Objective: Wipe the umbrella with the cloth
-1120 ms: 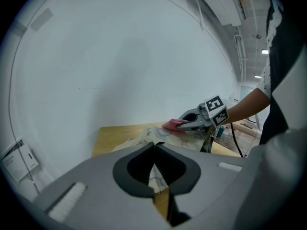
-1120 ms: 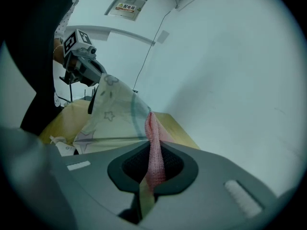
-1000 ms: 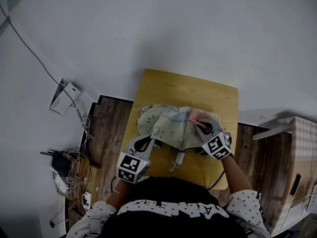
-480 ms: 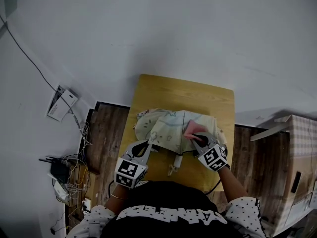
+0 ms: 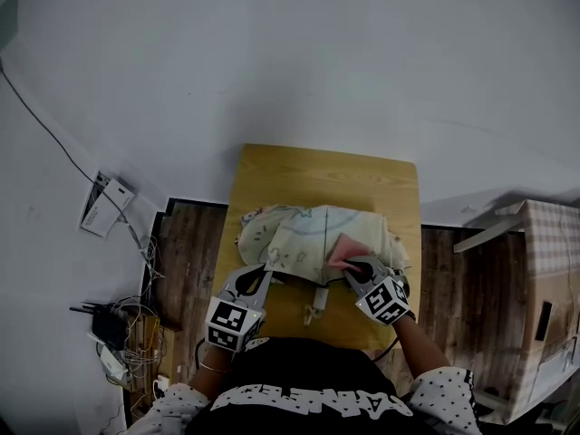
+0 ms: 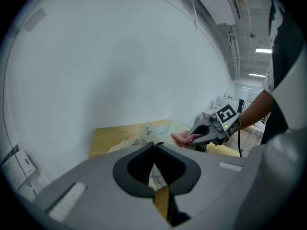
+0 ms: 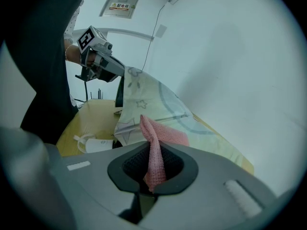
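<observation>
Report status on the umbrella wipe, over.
Left gripper shut on umbrella edge. Right gripper shut on pink cloth, resting on the canopy. Nothing in the way.

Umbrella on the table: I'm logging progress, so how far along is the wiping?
Done: right gripper is shut on the pink knitted cloth, left gripper pinches the edge of the pale star-patterned fabric umbrella. In hand: the cloth rests on the canopy. Left: the wiping itself; no frame shows how much is wiped.
</observation>
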`<action>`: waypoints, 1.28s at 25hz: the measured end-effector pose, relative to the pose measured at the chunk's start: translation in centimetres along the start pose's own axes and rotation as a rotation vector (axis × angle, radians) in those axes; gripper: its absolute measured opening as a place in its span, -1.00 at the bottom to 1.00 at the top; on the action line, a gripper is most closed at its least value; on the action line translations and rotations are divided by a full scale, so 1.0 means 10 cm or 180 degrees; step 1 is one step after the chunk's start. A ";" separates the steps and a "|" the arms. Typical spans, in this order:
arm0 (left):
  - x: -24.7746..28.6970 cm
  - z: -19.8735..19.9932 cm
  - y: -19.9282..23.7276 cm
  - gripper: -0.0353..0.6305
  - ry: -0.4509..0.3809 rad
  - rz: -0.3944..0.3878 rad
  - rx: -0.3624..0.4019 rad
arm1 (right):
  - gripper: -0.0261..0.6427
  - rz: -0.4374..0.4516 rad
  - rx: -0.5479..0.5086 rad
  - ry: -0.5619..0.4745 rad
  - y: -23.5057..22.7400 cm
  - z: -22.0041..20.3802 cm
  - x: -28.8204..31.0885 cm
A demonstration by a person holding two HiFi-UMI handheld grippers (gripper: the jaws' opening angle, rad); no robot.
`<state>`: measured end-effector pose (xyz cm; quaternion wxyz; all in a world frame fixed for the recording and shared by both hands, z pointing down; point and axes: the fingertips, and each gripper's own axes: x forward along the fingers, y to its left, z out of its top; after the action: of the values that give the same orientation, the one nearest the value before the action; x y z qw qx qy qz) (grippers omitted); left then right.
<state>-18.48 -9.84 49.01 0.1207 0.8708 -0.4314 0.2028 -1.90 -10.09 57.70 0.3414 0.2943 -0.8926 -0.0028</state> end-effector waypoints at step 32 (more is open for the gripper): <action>0.03 -0.02 -0.04 -0.89 0.0002 0.0035 -0.0034 | -0.82 -0.0346 -0.0118 -0.0327 -0.60 0.32 -0.51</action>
<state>-18.00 -9.73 49.32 0.1244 0.8677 -0.4372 0.2014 2.34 -13.03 50.94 0.2999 0.3354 -0.8915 -0.0529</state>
